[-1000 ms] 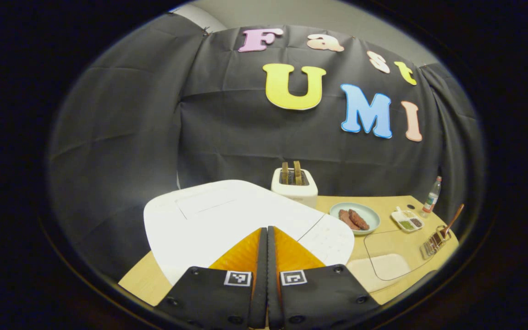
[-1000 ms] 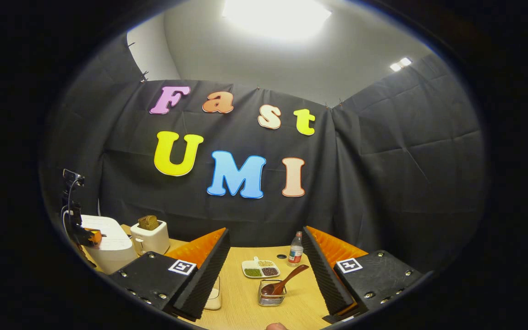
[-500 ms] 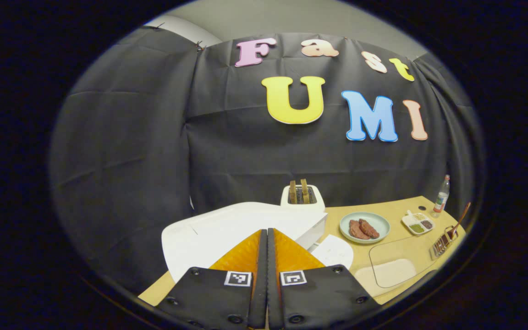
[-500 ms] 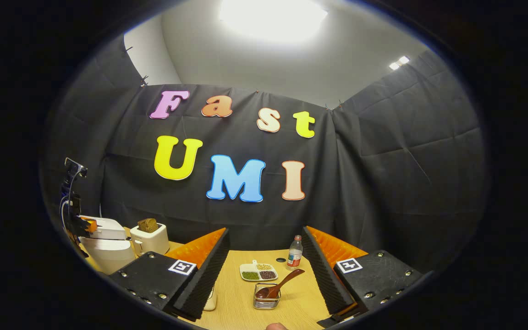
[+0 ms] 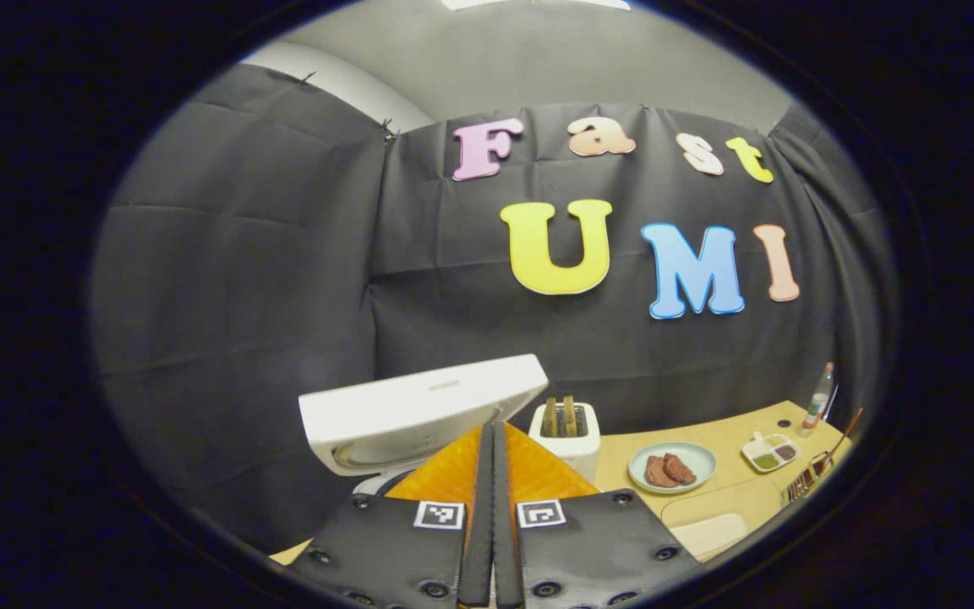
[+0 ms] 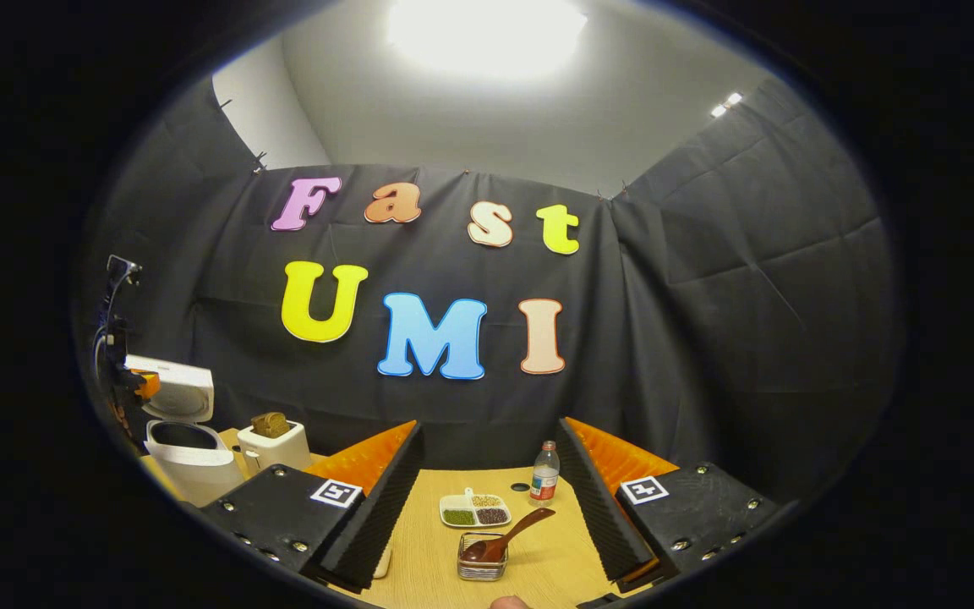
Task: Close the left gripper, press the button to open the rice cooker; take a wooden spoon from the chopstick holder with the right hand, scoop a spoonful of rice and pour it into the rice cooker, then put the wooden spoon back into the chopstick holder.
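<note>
The white rice cooker (image 6: 187, 461) stands open at the table's left end, its lid (image 5: 419, 410) tilted up just beyond my left gripper (image 5: 491, 430), which is shut with nothing between its fingers. In the right gripper view the left gripper (image 6: 136, 385) hovers beside the raised lid (image 6: 174, 389). The wooden spoon (image 6: 508, 534) leans in the wire chopstick holder (image 6: 481, 560), bowl down and handle up to the right. My right gripper (image 6: 489, 428) is open above and short of the holder, apart from the spoon. A clear container with rice (image 5: 707, 529) sits near the table's front.
A white toaster (image 5: 567, 423) with bread stands behind the cooker. To its right lie a plate of meat (image 5: 671, 467), a divided dish of grains (image 6: 474, 510) and a small bottle (image 6: 544, 472). Black cloth walls close in the wooden table (image 6: 538, 571).
The rice cooker's lid has swung up from flat to open. My left gripper, still shut, has lifted and tilted upward. The right gripper has barely moved.
</note>
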{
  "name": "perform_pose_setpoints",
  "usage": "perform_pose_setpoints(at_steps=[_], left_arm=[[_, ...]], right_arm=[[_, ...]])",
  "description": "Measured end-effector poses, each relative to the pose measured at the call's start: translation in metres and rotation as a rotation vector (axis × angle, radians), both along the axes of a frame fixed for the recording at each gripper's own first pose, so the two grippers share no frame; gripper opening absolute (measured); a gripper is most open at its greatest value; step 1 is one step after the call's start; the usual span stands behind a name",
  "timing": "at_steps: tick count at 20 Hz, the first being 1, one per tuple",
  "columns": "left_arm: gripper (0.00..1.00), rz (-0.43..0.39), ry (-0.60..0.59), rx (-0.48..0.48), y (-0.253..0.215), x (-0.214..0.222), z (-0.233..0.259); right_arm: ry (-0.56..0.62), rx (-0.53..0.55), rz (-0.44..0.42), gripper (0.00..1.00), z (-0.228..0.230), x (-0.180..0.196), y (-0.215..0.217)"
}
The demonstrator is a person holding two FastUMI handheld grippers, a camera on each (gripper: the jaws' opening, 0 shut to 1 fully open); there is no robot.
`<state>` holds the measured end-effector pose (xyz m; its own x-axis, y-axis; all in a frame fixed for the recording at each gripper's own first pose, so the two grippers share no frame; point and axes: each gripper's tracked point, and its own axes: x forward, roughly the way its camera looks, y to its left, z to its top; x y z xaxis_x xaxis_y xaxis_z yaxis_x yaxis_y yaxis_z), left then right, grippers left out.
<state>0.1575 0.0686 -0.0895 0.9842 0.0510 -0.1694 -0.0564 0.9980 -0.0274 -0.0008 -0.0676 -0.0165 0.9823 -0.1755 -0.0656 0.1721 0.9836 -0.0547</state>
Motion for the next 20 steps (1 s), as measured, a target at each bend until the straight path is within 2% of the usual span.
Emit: perform_pose_setpoints(at_steps=[2,5,6,11,12,13,17,18,20], left_arm=[[0.07,-0.004,-0.036,0.001,-0.011,-0.013,0.018],[0.09,-0.015,-0.082,0.0,-0.027,-0.034,0.044],[0.13,-0.018,-0.094,0.003,-0.032,-0.042,0.049],[0.82,-0.045,-0.145,0.017,-0.062,-0.078,0.075],[0.8,-0.056,-0.153,0.015,-0.069,-0.085,0.079],[0.91,-0.055,-0.159,0.014,-0.073,-0.092,0.083],[0.96,-0.055,-0.155,-0.008,-0.087,-0.114,0.088],[1.0,-0.053,-0.158,-0.008,-0.089,-0.119,0.09],[0.98,-0.043,-0.164,-0.001,-0.089,-0.128,0.095]], right_arm=[[0.002,0.009,0.007,0.95,-0.004,0.005,-0.007],[0.005,0.011,0.017,0.95,-0.008,0.012,-0.016],[0.006,0.011,0.02,0.95,-0.01,0.015,-0.02],[0.014,0.03,0.027,0.95,-0.022,0.034,-0.038],[0.016,0.033,0.026,0.95,-0.025,0.039,-0.042],[0.018,0.036,0.025,0.95,-0.027,0.043,-0.046],[0.06,0.061,0.028,0.95,-0.052,0.064,-0.061],[0.078,0.071,0.03,0.95,-0.06,0.069,-0.064],[0.105,0.087,0.027,0.95,-0.075,0.08,-0.072]])
